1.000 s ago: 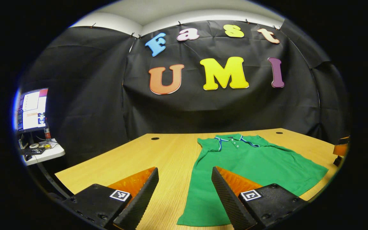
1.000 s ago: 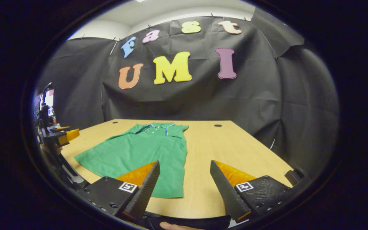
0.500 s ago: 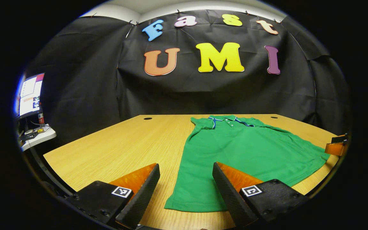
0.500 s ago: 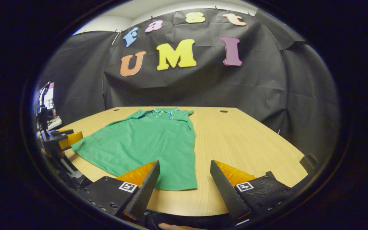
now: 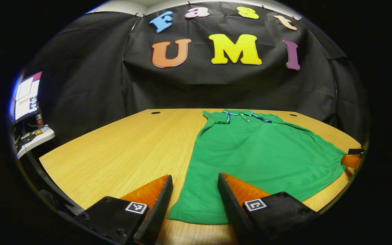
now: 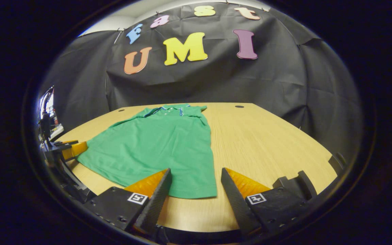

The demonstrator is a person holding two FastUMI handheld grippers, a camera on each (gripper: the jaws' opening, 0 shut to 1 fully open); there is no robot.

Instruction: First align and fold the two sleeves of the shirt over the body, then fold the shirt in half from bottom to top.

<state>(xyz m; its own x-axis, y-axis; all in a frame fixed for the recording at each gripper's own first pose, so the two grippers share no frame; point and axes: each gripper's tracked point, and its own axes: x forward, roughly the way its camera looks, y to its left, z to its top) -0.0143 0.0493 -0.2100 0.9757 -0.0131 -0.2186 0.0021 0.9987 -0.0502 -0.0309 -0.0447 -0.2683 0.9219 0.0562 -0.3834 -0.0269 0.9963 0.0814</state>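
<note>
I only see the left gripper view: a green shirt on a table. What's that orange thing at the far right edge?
Observer: That's the right gripper. The right gripper view shows its fingers apart, open.
Operator: Is it holding the shirt?
Observer: No. The shirt has its near hem corner lying between those fingers, ungripped.
Operator: Is that side's sleeve folded?
Observer: Not yet. The right sleeve sticks out beside the collar.
</note>
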